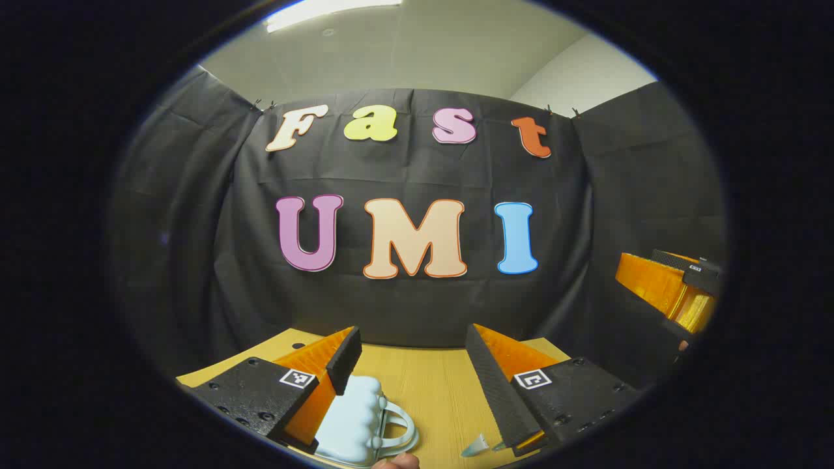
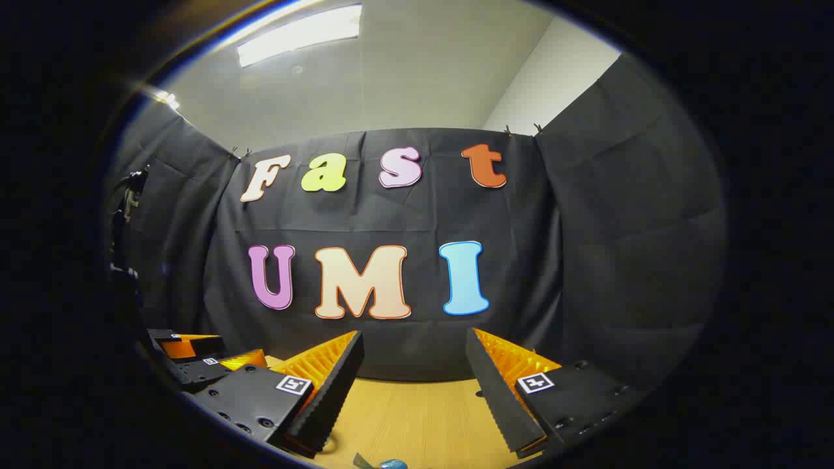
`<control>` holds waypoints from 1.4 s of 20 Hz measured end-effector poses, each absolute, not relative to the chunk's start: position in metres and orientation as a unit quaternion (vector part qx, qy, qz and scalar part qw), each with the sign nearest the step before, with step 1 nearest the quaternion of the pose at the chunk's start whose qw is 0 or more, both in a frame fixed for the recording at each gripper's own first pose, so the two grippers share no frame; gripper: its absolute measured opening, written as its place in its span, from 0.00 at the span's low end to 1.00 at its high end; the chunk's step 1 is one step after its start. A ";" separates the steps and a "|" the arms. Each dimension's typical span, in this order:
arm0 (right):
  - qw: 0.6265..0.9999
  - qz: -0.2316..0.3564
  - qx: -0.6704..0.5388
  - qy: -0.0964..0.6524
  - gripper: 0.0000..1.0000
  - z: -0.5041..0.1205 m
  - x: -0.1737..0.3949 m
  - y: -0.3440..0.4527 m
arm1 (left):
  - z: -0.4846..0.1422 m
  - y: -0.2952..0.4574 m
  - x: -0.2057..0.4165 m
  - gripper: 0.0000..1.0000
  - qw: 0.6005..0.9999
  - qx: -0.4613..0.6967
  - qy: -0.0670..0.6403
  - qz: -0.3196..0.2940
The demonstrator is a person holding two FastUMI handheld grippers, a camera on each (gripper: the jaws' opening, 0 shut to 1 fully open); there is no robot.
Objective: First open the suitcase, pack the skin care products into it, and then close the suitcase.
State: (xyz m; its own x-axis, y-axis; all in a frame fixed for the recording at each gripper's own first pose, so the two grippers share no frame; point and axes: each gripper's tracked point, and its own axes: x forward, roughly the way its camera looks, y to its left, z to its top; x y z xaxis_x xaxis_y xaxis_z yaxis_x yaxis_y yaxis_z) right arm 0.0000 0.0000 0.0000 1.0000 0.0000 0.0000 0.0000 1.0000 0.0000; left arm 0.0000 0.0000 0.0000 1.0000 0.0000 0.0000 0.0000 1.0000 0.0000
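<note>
Both grippers are held level, facing the booth's back wall, with nothing between their fingers. In the left gripper view the left gripper [image 1: 414, 365] stands released, jaws wide apart, above the wooden counter [image 1: 436, 391]. Just below its left finger lies a pale blue suitcase [image 1: 355, 417] with a ribbed shell and a handle loop facing the middle of the counter; its lid looks closed, though only part of it can be seen. A small clear item [image 1: 477, 445], perhaps one of the skin care products, lies near the right finger at the bottom edge; it is too small to name. The right gripper [image 2: 414, 371] in the right gripper view is likewise released, and a blue-tipped object [image 2: 391, 464] peeks in at the bottom edge.

By my judgement the task is at its very start: the opening step is not yet done. The next move calls for tilting the left gripper down toward the suitcase and finding the lid's edge or clasp to lift it
</note>
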 end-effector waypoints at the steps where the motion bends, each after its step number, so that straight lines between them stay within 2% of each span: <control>1: 1.000 0.003 0.000 -0.001 0.98 0.000 0.001 -0.002 | 0.001 -0.001 0.000 0.95 1.000 0.002 0.000 0.002; 8: 1.000 0.030 -0.003 0.004 0.98 -0.007 0.008 -0.008 | -0.011 -0.017 0.006 0.94 1.000 0.010 0.011 0.008; 11: 0.999 0.044 0.002 0.002 0.98 -0.012 0.008 -0.014 | -0.034 -0.017 0.016 0.92 0.999 0.018 0.039 0.008; 15: 0.999 0.036 0.002 0.027 0.98 -0.029 0.014 -0.020 | -0.086 -0.005 0.030 0.93 0.993 0.011 0.118 0.008; 18: 0.999 0.010 -0.004 0.038 0.98 -0.036 0.020 -0.025 | -0.140 0.006 0.035 0.94 0.979 0.017 0.205 0.004; 28: 0.994 -0.029 -0.045 0.100 0.98 -0.071 0.023 -0.010 | -0.242 -0.002 0.050 0.94 0.940 0.005 0.338 -0.039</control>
State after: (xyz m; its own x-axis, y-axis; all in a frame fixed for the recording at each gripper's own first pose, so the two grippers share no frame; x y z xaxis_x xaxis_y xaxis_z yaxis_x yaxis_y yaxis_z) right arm 0.0228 -0.0105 -0.0711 0.9783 -0.0666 -0.1962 0.0485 0.9942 -0.0956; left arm 0.0505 -0.0025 -0.2417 0.7684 -0.0694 -0.6361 0.0757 0.9970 -0.0174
